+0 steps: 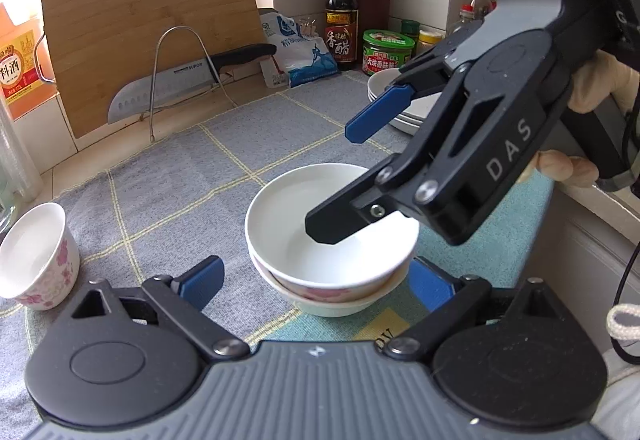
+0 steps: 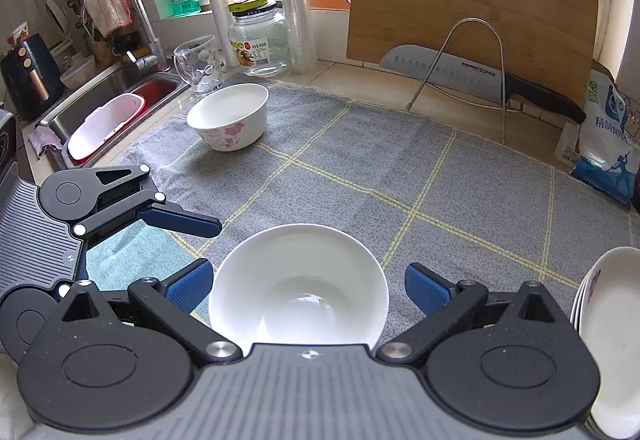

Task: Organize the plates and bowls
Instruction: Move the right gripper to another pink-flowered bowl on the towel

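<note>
Two nested white bowls with pink flowers sit on the grey checked mat. My left gripper is open, its fingers on either side of the stack. My right gripper is open above the stack, one finger down inside the top bowl. In the right wrist view the top bowl lies between my right gripper's open fingers, and my left gripper's blue finger shows at the left. A third flowered bowl stands apart at the mat's far left. White plates are stacked at the right.
A cutting board and a knife on a wire rack stand behind the mat. Sauce bottle, jar and salt bag are at the back right. A sink, glass mug and glass jar lie to the left.
</note>
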Demonstrator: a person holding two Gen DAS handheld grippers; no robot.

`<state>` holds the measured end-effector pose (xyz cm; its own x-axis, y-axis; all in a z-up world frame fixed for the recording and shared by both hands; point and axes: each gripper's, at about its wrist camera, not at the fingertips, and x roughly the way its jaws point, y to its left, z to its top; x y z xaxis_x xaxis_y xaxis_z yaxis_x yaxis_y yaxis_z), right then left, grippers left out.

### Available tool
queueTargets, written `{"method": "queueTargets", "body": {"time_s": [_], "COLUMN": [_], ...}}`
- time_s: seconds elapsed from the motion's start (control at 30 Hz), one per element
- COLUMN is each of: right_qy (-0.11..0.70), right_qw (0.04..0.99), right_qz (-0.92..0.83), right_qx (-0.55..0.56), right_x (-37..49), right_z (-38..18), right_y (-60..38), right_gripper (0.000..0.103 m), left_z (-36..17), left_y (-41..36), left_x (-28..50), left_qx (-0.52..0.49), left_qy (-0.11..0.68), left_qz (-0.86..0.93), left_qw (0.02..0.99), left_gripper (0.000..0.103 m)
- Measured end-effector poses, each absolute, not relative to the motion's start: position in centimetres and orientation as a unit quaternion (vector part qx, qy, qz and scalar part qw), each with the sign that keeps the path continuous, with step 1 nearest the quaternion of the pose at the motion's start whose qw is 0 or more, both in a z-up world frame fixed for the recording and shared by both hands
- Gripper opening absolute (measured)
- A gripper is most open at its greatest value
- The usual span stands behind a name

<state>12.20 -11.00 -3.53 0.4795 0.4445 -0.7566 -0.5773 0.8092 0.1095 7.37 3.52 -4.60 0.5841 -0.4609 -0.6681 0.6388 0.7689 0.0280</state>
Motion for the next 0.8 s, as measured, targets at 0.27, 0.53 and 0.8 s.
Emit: {"method": "queueTargets", "body": {"time_s": [0.27, 0.53, 0.8], "right_qy": [0.399, 0.397, 0.398], "right_qw": [0.853, 0.838, 0.823], "right_qz": [0.322, 0.354, 0.38], "right_qx": [-0.101, -0.122, -0.14], "right_x": [13.1, 15.1, 18.3], "right_z": [-2.8, -2.8, -3.4], "right_y": [-8.3, -4.0, 0.8], "right_gripper": [0.103, 0.103, 0.103], "left_z": [-4.2, -5.2, -6.5], "left_y": [7.2, 12.5, 17.1], "left_x": [7.6, 9.3, 11.4], "left_qx": [0.127, 0.091, 0.071], "left_qy": [0.332, 0.345, 0.349], "left_qz": [-0.268, -0.188, -0.118], "left_qw": [0.895, 0.915, 0.927], "left_gripper": [0.099, 0.099, 0.098]}}
